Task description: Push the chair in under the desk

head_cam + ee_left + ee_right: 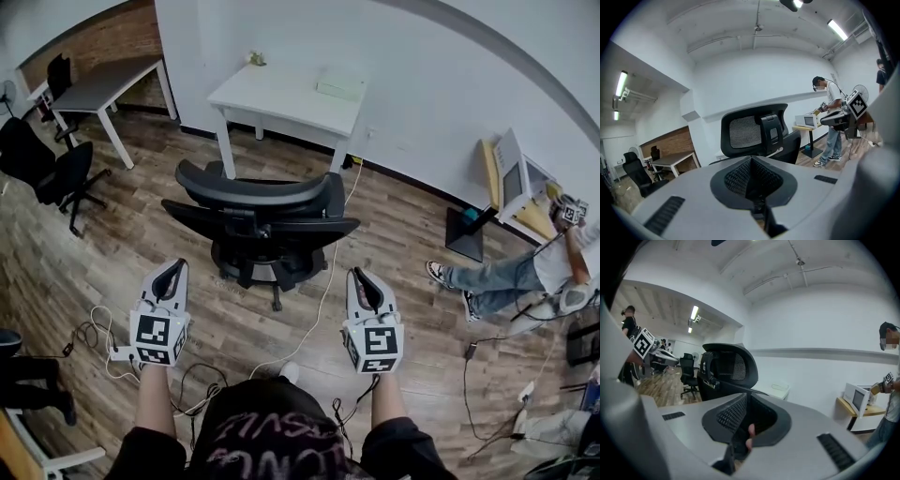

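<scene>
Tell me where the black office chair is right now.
In the head view the black office chair stands mid-frame, just in front of the white desk, its backrest towards the left gripper and right gripper.

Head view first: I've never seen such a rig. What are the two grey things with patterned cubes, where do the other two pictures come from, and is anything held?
No robot: a person wears a downward-looking head camera and holds a two-jaw gripper in each hand, the left gripper and the right gripper; the cubes are part of them. The other two pictures come from a camera riding on each gripper, looking along its jaws. Both pairs of jaws are together, holding nothing. Ahead stands a black chair, its back towards the person, not touched by either gripper; beyond it is the white desk with a pale box on top.
</scene>
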